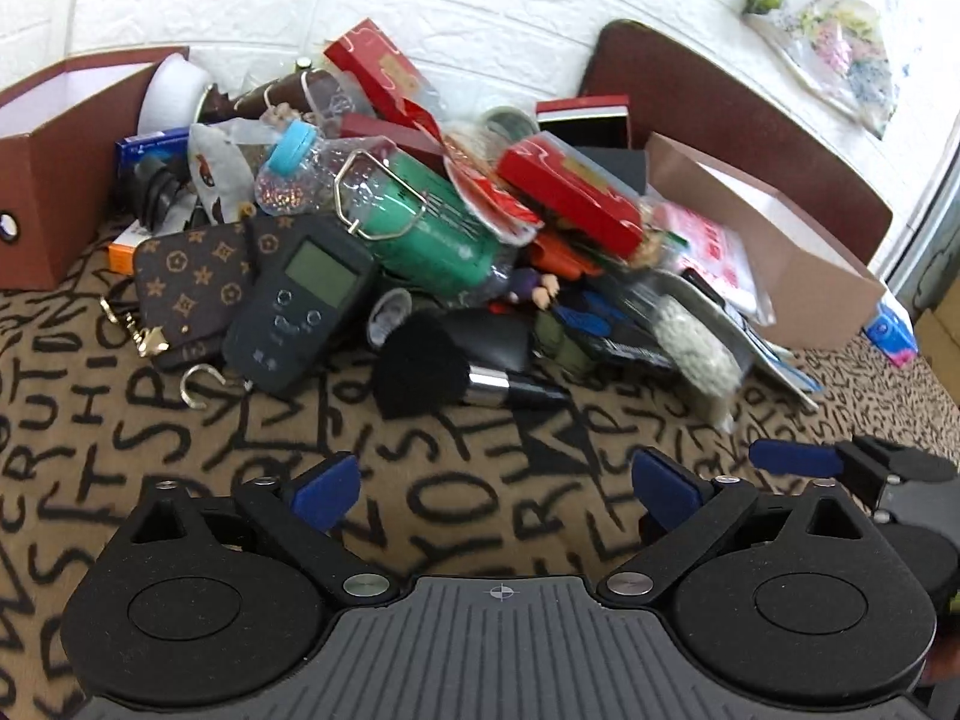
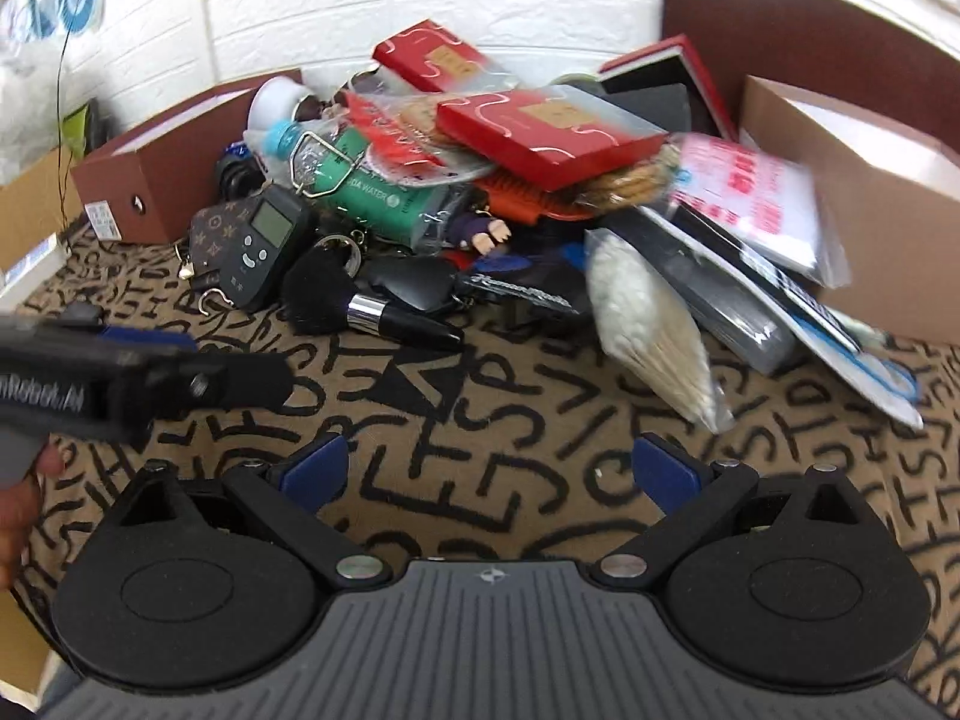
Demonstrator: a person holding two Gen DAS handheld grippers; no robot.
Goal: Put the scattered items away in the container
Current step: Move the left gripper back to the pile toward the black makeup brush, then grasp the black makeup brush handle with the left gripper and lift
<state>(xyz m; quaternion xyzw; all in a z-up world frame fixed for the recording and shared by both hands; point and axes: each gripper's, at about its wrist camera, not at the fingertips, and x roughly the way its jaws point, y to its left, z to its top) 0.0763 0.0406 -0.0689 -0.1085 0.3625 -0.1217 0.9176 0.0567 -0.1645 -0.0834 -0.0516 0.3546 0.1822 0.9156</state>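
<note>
Both grippers hover low over the cloth (image 1: 492,450), the tan one covered in black scribbled letters, and neither is touching anything. The left gripper (image 1: 495,489) has its blue-padded fingers (image 1: 327,489) spread wide apart with nothing between them. Same deal with the right gripper (image 2: 489,474): fingers released, just bare cloth in the gap. In the right wrist view the left gripper shows up as a blur at the left edge, with a bit of the person's hand (image 2: 24,480) behind it.

The mess is one big heap on the far side of the cloth, up against the white wall. Nearest to the grippers is a black makeup brush (image 1: 444,375) with a silver collar, lying on its side at the front edge of the pile. Left of it sits a dark grey handheld scale (image 1: 300,300) with a little screen and a metal hook, leaning on a brown monogram pouch (image 1: 186,288). Behind those lies a green bottle (image 1: 432,228) with a wire clasp, and red boxes (image 1: 570,192) are stacked on top of the heap. A bag of white pellets (image 2: 648,330) slumps at the right front.

Containers: a brown box (image 1: 54,180) stands at the far left of the pile, and a second open brown box (image 1: 780,240) sits at the right, with flat packets leaning against it.
</note>
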